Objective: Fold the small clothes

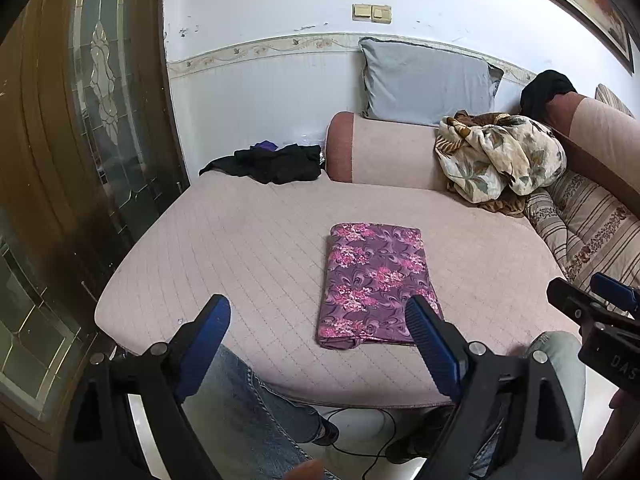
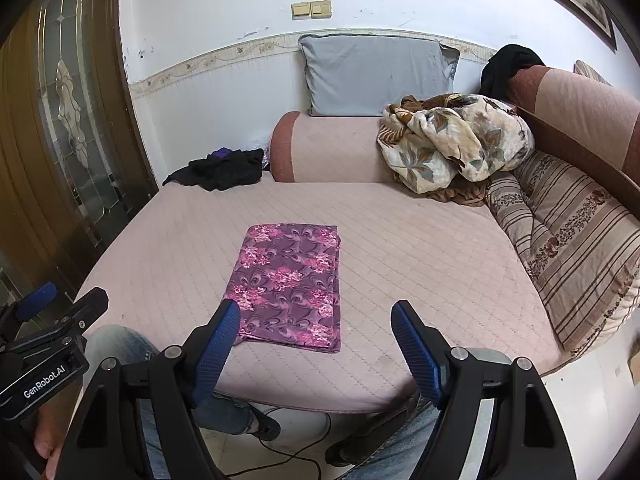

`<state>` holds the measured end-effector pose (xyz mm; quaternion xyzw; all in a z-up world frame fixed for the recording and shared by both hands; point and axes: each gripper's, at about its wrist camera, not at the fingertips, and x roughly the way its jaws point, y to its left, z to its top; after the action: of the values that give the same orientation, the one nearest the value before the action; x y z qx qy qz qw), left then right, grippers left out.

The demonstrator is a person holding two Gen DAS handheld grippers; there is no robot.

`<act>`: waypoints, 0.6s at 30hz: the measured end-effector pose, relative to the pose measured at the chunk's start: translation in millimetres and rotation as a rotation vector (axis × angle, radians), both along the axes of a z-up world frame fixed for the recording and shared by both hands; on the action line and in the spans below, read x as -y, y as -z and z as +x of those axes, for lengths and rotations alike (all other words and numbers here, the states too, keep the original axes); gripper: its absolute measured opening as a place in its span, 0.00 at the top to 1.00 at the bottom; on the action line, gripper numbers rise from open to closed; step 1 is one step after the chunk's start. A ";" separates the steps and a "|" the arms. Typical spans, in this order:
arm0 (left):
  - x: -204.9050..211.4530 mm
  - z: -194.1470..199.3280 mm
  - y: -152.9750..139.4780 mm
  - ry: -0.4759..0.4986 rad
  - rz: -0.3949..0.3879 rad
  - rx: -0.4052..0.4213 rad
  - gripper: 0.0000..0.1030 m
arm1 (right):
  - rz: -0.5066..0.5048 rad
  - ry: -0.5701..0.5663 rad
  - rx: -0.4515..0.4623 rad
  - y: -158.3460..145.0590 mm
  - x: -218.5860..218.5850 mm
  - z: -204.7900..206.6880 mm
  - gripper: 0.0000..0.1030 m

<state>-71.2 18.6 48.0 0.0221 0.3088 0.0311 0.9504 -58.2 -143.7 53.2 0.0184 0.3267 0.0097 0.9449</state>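
A purple cloth with pink flowers lies folded into a flat rectangle on the pink quilted sofa seat; it also shows in the right wrist view. My left gripper is open and empty, held above the seat's front edge, its right finger over the cloth's near right corner. My right gripper is open and empty, held just in front of the cloth's near edge. Each gripper shows at the side of the other's view, the right one and the left one.
A heap of black and purple clothes lies at the seat's back left. A crumpled floral blanket sits back right by striped cushions. A grey pillow leans on the wall. A wooden glass door stands left. My legs and a cable are below.
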 end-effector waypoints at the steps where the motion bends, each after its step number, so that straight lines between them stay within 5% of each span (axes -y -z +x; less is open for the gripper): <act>1: -0.6 0.7 0.4 0.002 0.001 -0.001 0.14 | -0.004 0.002 0.000 0.5 -0.5 -0.1 0.20; 18: -0.2 9.4 7.5 0.008 0.014 -0.035 0.13 | -0.003 0.012 -0.016 6.3 1.7 0.1 0.18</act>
<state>-61.9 18.8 40.5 0.0306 0.3250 0.0293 0.9448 -58.1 -145.4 46.9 0.0188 0.3344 0.0034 0.9422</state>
